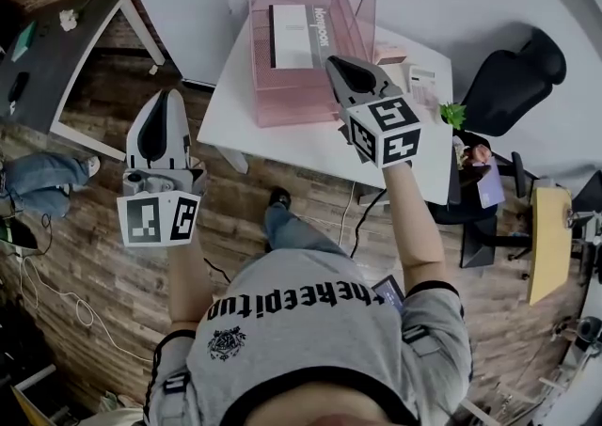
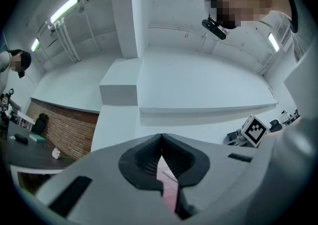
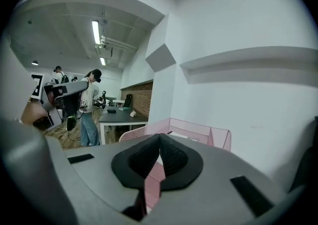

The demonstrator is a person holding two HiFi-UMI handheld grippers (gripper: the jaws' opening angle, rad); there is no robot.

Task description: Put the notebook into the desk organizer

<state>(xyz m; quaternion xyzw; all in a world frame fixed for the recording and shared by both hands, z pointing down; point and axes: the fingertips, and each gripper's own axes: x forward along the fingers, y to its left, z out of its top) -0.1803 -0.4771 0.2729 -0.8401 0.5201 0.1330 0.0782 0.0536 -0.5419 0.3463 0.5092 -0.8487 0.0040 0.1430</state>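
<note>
The notebook [image 1: 292, 36] lies flat inside the pink mesh organizer [image 1: 282, 100] at the back of the white counter [image 1: 310, 147], so the task looks done. I judge the notebook light and thin, with a cover stiff enough to hold its shape and perhaps a little slick. If it needed shifting, the best hold would be on the free long edge or the dark spine, pinched well in so it does not droop or slide. The mesh walls look light too and could slide on the counter if bumped. The left gripper [image 1: 169, 100] is closed on nothing and hangs over the wooden floor, well apart from the counter. The right gripper [image 1: 335, 67] is also closed and empty, just beside the organizer's near right corner. Only the head view shows the notebook and where it rests. The left gripper view points up at white wall and ceiling, with the right gripper's marker cube [image 2: 255, 130] low at the right. The right gripper view shows the organizer's mesh rim past its jaw tips, and people [image 3: 92, 105] standing by a dark desk [image 3: 119, 115] far off.
</note>
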